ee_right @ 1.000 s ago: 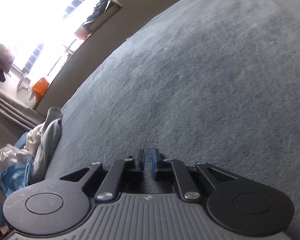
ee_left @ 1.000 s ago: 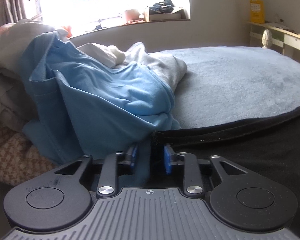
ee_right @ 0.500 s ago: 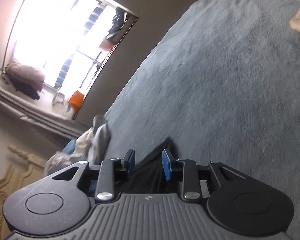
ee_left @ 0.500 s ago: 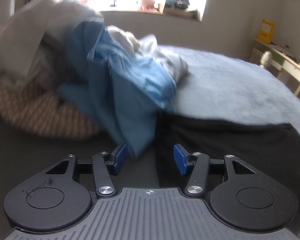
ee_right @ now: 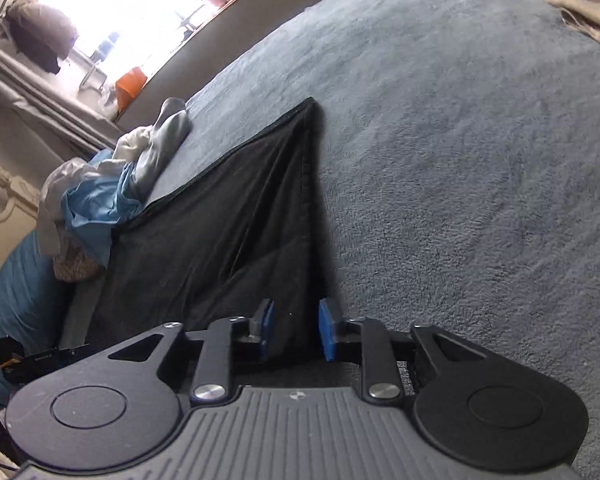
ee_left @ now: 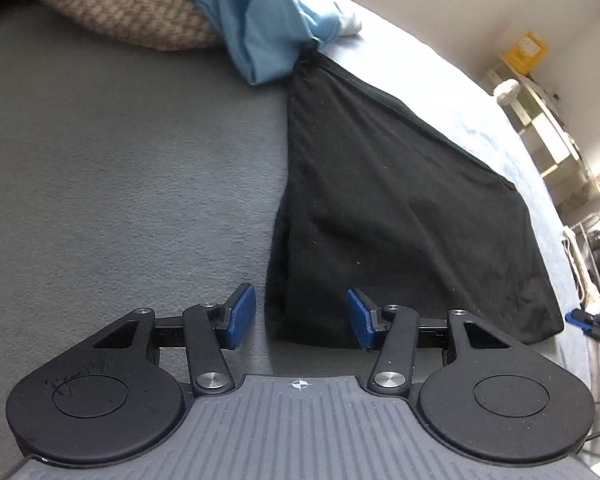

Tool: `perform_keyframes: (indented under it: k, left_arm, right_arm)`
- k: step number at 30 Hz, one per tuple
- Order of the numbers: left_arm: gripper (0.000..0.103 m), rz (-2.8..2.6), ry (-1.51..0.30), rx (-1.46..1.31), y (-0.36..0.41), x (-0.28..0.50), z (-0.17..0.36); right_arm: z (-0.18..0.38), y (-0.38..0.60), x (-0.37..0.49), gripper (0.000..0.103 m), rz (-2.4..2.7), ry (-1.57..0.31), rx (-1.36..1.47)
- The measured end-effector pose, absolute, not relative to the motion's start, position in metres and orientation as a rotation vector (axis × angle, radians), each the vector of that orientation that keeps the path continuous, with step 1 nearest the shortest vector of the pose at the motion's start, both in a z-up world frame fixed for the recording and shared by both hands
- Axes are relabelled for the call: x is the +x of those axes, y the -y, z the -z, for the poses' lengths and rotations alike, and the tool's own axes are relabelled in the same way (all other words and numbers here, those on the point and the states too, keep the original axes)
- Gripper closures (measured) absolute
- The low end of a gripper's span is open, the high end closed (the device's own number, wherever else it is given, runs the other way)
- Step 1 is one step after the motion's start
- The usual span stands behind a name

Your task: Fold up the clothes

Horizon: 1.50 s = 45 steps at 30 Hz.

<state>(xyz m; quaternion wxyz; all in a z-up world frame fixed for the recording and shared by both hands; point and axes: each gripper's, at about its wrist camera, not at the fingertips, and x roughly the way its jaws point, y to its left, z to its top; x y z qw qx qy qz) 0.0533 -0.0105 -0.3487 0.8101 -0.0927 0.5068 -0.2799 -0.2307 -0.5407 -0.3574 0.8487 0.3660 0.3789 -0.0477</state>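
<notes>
Both tongs have let go and opened up since a moment ago, when they were pinched shut, and the black cloth now lies spread on the bed.

From the left wrist camera, the left tongs [ee_left: 301, 317] are wide open with nothing between the blue pads [ee_left: 241, 316]. The black cloth [ee_left: 400, 216] lies flat on the grey-blue bed [ee_left: 120, 168], just in front of the tongs and stretching away to the right of them. Its near edge sits between the two pads but does not touch them. Far ahead of the tongs, a light blue garment [ee_left: 260, 28] rests on the far tip of the black cloth. Left of that is a brown checked cloth [ee_left: 120, 8]. Far off to the right stands a shelf [ee_left: 548, 128] with a yellow box [ee_left: 526, 46] on it.

From the right wrist camera, the right tongs [ee_right: 294, 330] are open too, though less wide. The black cloth [ee_right: 228, 232] lies under them and runs ahead and to the left, coming to a point far in front. I cannot tell if the pads touch it. A heap of clothes [ee_right: 112, 184], blue and grey and white, sits far ahead on the left, at the edge of the black cloth. A bright window [ee_right: 112, 4] is beyond it. A tan cloth [ee_right: 588, 8] lies far off to the right on the bed.
</notes>
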Motion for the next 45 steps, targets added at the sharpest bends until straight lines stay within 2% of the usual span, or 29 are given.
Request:
perform_keyframes:
  k: [1, 3, 6, 16, 17, 20, 21, 22, 23, 28, 31, 34, 37, 38, 39, 40, 41, 45]
  left_arm:
    - [0.053, 0.607, -1.081, -0.196, 0.012, 0.053, 0.348]
    - [0.055, 0.615, -1.081, -0.199, 0.013, 0.053, 0.348]
    - [0.059, 0.611, -1.074, -0.196, 0.012, 0.05, 0.349]
    - [0.061, 0.617, -1.071, -0.214, 0.003, 0.044, 0.348]
    - [0.061, 0.619, -1.074, -0.217, 0.003, 0.043, 0.348]
    - [0.061, 0.63, -1.072, -0.217, 0.005, 0.041, 0.349]
    - [0.061, 0.631, -1.071, -0.211, 0.006, 0.04, 0.349]
    - [0.061, 0.631, -1.073, -0.207, 0.006, 0.04, 0.349]
    - [0.061, 0.631, -1.075, -0.205, 0.006, 0.04, 0.349]
    - [0.061, 0.624, -1.077, -0.215, -0.001, 0.039, 0.348]
    - [0.061, 0.623, -1.085, -0.233, -0.004, 0.039, 0.35]
    - [0.061, 0.635, -1.085, -0.228, -0.004, 0.039, 0.348]
    - [0.061, 0.666, -1.108, -0.238, -0.004, 0.039, 0.349]
    - [0.061, 0.682, -1.118, -0.239, -0.004, 0.039, 0.349]
    - [0.06, 0.707, -1.134, -0.247, -0.004, 0.038, 0.35]
    - [0.06, 0.737, -1.154, -0.26, -0.004, 0.037, 0.351]
    - [0.06, 0.768, -1.173, -0.272, -0.004, 0.037, 0.352]
    - [0.058, 0.782, -1.193, -0.292, -0.001, 0.035, 0.359]
  right_arm:
    - [0.358, 0.537, -0.23, 0.088, 0.098, -0.814, 0.75]
    - [0.36, 0.531, -0.228, 0.103, 0.094, -0.844, 0.707]
    - [0.364, 0.523, -0.228, 0.103, 0.105, -0.88, 0.654]
    - [0.378, 0.556, -0.26, 0.101, 0.173, -0.774, 0.942]
    - [0.377, 0.556, -0.26, 0.099, 0.163, -0.774, 0.944]
    - [0.378, 0.549, -0.252, 0.084, 0.14, -0.805, 0.904]
    - [0.38, 0.546, -0.248, 0.085, 0.129, -0.819, 0.886]
    - [0.382, 0.542, -0.244, 0.09, 0.119, -0.834, 0.868]
    - [0.379, 0.538, -0.241, 0.103, 0.105, -0.827, 0.831]
    - [0.372, 0.538, -0.25, 0.103, 0.115, -0.809, 0.776]
    - [0.389, 0.551, -0.261, 0.103, 0.168, -0.839, 0.87]
    - [0.397, 0.563, -0.273, 0.103, 0.167, -0.782, 1.035]
    - [0.398, 0.567, -0.273, 0.099, 0.154, -0.783, 1.084]
    - [0.398, 0.569, -0.273, 0.09, 0.15, -0.783, 1.1]
    - [0.398, 0.568, -0.27, 0.073, 0.144, -0.795, 1.101]
    - [0.397, 0.566, -0.266, 0.065, 0.14, -0.804, 1.092]
    - [0.397, 0.565, -0.263, 0.062, 0.125, -0.809, 1.088]
    - [0.405, 0.563, -0.249, 0.062, 0.093, -0.852, 1.098]
